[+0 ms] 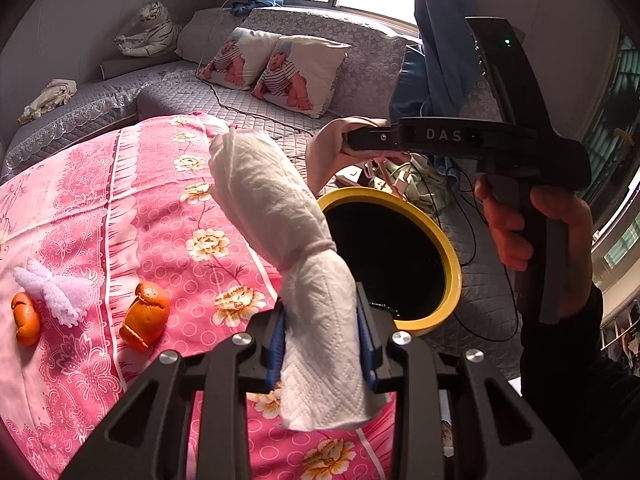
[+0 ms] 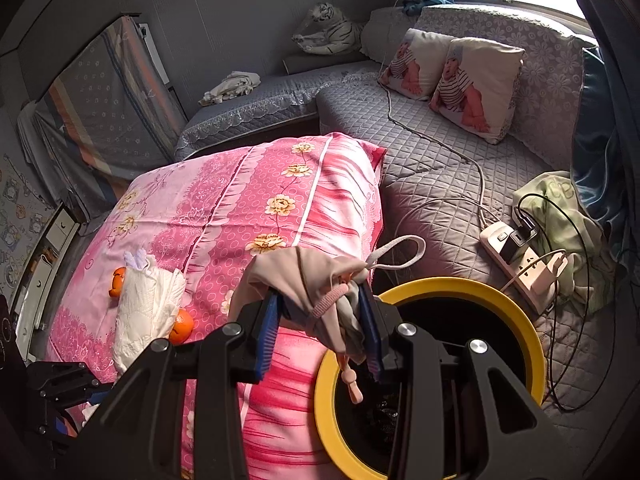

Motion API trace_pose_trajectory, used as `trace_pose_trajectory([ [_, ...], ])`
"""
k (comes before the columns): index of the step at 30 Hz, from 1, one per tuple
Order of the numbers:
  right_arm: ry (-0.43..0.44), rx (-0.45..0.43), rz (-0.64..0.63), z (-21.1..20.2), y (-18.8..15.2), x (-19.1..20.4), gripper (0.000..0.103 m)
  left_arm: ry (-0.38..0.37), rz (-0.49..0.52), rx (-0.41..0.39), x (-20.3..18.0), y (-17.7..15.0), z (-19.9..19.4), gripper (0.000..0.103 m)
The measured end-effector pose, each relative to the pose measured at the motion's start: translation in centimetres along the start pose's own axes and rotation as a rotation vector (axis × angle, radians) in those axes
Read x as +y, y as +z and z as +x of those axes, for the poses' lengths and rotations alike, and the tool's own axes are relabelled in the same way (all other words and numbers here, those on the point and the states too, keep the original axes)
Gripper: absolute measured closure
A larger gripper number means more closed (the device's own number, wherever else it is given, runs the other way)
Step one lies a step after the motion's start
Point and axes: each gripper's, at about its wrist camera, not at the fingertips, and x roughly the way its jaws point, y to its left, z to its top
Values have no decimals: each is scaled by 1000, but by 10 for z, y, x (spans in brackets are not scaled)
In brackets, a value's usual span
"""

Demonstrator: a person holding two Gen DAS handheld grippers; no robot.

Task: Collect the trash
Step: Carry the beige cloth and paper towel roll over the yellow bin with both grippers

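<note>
Both grippers are closed on something. The left gripper (image 1: 322, 340) has its two blue pads (image 1: 276, 344) pressed on the lower part of a white paper roll (image 1: 280, 216), which is tied near its middle with a thin band. The roll stands up from the fingers and leans toward 11 o'clock in the left wrist view, above the pink cloth (image 1: 120, 200). The gap between the fingers is as wide as the roll.

The right gripper (image 2: 320, 320) pinches a beige cloth bundle (image 2: 316, 280) with a pink band and a loose strap. The bundle hangs between the pads (image 2: 370, 328), and a small pink end hangs down over the yellow rim of the bin (image 2: 500, 300). In the left view, the right hand (image 1: 536, 224) grips the black handle at 3 o'clock, with the tool pointing toward 9 o'clock, above the bin (image 1: 452, 256).

The bin is round, with a yellow rim and a dark inside. It stands just beside the pink cloth, at 5 o'clock in the right view. I cannot tell what lies in it.

Two orange peels (image 1: 144, 316) lie on the pink cloth at 8 o'clock in the left view, with a white foam net (image 1: 56, 292) between them. The net touches the left peel (image 1: 26, 318).

Behind, at 12 o'clock, is a grey sofa (image 1: 180, 92) with two pillows (image 1: 300, 72). A power strip (image 2: 516, 256) with plugs lies on the sofa at 3 o'clock in the right view, near the bin.
</note>
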Motion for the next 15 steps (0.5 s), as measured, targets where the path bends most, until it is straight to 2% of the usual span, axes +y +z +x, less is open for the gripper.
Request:
trace_pose_trajectory([
  [15, -37, -23, 64, -15, -7, -36, 69, -34, 66, 25, -31, 10, 16, 75],
])
